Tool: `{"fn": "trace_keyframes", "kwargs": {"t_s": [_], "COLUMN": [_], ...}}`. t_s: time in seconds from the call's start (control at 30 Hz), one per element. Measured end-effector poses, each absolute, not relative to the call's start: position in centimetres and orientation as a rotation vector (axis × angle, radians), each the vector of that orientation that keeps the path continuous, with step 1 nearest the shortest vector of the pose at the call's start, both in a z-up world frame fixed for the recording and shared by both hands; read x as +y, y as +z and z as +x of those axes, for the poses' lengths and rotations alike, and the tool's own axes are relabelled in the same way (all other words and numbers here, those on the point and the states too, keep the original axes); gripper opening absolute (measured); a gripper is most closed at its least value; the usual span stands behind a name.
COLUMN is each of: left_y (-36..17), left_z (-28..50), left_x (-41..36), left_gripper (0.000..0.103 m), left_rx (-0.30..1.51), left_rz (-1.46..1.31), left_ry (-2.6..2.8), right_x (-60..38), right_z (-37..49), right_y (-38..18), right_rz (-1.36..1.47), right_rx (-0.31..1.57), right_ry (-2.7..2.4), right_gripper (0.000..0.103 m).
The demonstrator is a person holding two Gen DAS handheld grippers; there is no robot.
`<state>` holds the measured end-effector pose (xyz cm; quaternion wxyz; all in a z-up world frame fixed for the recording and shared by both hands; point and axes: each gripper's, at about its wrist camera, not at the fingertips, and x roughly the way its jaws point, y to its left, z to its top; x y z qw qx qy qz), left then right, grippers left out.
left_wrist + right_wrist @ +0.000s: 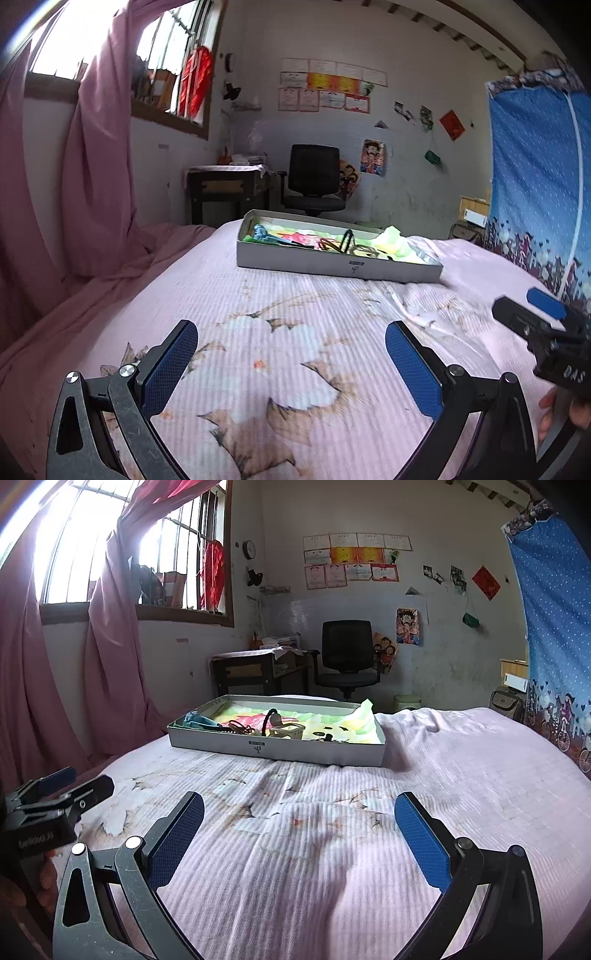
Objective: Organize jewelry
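A shallow grey cardboard box (340, 266) (280, 749) lies on the pink bed, lined with pale green-yellow paper. Inside are jewelry and hair pieces: a blue clip (201, 720) at the left end, dark reddish strands (240, 727), a black loop (269, 720) and a small beige basket-shaped piece (290, 731). My left gripper (291, 362) is open and empty, low over the bedspread, well short of the box. My right gripper (299, 834) is open and empty, also short of the box. Each gripper shows at the edge of the other's view.
The pink floral bedspread (332, 830) fills the foreground. A pink curtain (96, 166) hangs at the left under a window. A desk (258, 668) and a black office chair (347, 657) stand beyond the bed. A blue curtain (554, 627) hangs at the right.
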<state>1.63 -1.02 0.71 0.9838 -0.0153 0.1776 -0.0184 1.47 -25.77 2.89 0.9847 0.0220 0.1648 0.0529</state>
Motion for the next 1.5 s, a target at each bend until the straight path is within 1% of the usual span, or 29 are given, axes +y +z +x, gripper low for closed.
{"fn": "trace_keyframes", "kwargs": {"t_s": [1.5], "left_y": [0.97], "left_z": [1.39], "left_x": [-0.48], "left_gripper": [0.102], "left_rx": [0.342], "left_rz": [-0.067], "left_ry": [-0.036], "right_x": [-26.60], "right_z": [2.01], "right_y": [2.29], "right_rz": [0.068], "right_rx": [0.332], "right_ry": [0.088], "right_gripper": [0.102]}}
